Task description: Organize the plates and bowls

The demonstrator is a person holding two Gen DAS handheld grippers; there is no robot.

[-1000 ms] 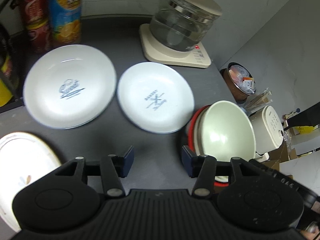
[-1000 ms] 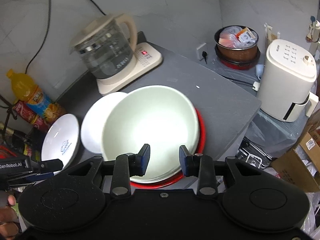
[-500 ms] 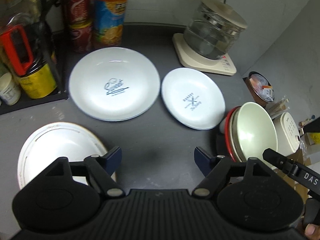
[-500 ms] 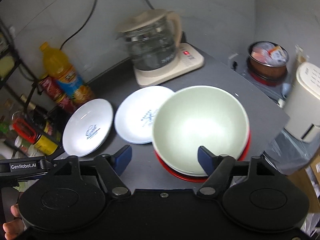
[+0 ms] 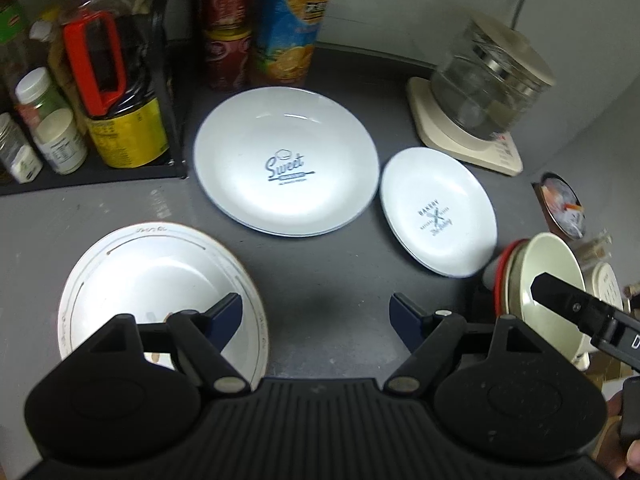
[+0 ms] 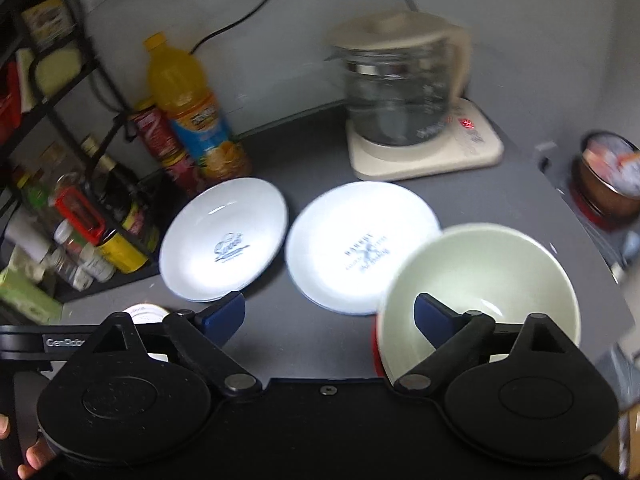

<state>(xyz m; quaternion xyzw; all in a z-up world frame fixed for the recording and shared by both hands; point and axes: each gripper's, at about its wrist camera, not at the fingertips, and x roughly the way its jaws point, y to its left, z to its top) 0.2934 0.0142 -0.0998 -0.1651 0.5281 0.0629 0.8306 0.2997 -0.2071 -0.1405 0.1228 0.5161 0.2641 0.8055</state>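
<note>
Grippers agape (gold-rimmed plate clearest leftward).

The word "Sweet" is printed in blue on the big white plate, "BAKERY" is printed on the small white plate, and "GenRobo" can be read in white on the left gripper's black bar.

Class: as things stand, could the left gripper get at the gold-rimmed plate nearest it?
Probably yes: the left gripper is open, and the gold-rimmed plate lies uncovered just below its left finger.
</note>
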